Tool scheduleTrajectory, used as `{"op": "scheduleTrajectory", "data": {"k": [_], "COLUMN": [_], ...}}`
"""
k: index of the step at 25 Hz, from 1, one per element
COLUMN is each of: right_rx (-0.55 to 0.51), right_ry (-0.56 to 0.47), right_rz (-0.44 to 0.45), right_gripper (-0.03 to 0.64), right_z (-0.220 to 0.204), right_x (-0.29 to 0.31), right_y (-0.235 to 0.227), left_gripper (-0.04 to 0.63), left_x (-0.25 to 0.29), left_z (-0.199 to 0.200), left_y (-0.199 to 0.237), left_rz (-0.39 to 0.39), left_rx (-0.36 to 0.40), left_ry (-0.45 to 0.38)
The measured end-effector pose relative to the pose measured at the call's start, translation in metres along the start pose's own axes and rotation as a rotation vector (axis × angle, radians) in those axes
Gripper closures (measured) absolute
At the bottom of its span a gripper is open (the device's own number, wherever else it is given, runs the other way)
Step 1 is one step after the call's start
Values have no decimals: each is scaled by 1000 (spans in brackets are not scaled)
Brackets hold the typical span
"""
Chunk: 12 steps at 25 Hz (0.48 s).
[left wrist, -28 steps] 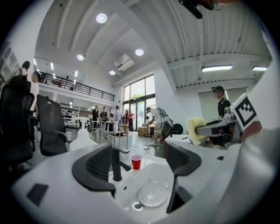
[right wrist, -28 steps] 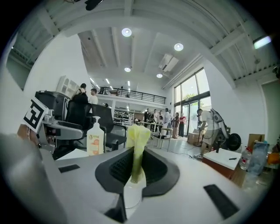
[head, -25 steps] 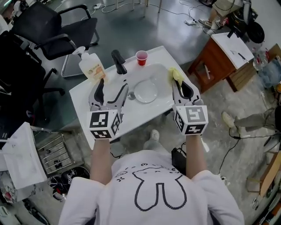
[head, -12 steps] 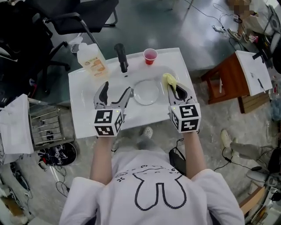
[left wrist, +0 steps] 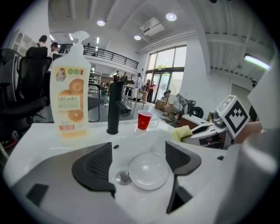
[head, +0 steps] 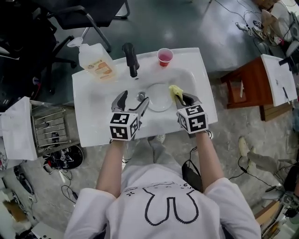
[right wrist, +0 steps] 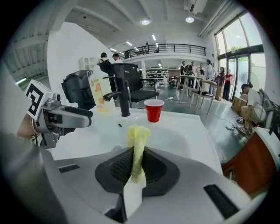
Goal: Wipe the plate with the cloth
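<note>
We see a white sink (head: 93, 126) from above, with a small white plate (head: 160, 97) lying flat in its basin, just to the right of the metal drain (left wrist: 124, 176). The left gripper (head: 134, 98) hangs over the near left part of the basin with its jaws spread wide apart and nothing held between them; in the left gripper view the plate and the drain show through the gap, lower down in the basin. The right gripper (right wrist: 136, 168) comes in from the near right, its jaws pressed together on a yellow cloth (right wrist: 138, 140), which stands out past the jaw tips as a crumpled fold. From the head view the cloth sits just beside the plate's right edge, over the basin, and we cannot tell whether it touches the plate. Along the sink's far rim stand three things: a clear pump bottle (left wrist: 70, 94) with an orange label at the left, a black faucet (head: 131, 58) in the middle, and a red cup (head: 164, 56) to the right of it, all upright and well apart from the plate. Around the sink we make out a black office chair (head: 88, 14) beyond it, a wire rack (head: 51, 133) on the floor at the left, and a brown wooden table (head: 247, 86) at the right.
</note>
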State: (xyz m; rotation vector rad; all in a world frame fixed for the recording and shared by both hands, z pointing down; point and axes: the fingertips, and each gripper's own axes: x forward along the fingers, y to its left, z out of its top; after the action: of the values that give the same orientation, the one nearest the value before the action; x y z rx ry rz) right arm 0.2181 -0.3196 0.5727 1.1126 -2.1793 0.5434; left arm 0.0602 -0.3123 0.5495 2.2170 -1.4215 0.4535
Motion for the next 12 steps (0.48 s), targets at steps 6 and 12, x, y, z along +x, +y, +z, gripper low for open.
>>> {"op": "scheduleTrajectory", "data": {"k": [6,12], "right_rx": [0,-24], "right_ry": [212,406], "right_rz": [65,66], "right_gripper": [566,566], "right_z": [-28,-55], "right_x": [49,88], "right_y": [3,-6], "left_gripper": [210,210], "left_x": [37,64], "left_z": [-32,-72], "left_y": [13,26], "left_rz": [-63,-95], "left_rx": [-170,-334], "left_ry": [112,289]}}
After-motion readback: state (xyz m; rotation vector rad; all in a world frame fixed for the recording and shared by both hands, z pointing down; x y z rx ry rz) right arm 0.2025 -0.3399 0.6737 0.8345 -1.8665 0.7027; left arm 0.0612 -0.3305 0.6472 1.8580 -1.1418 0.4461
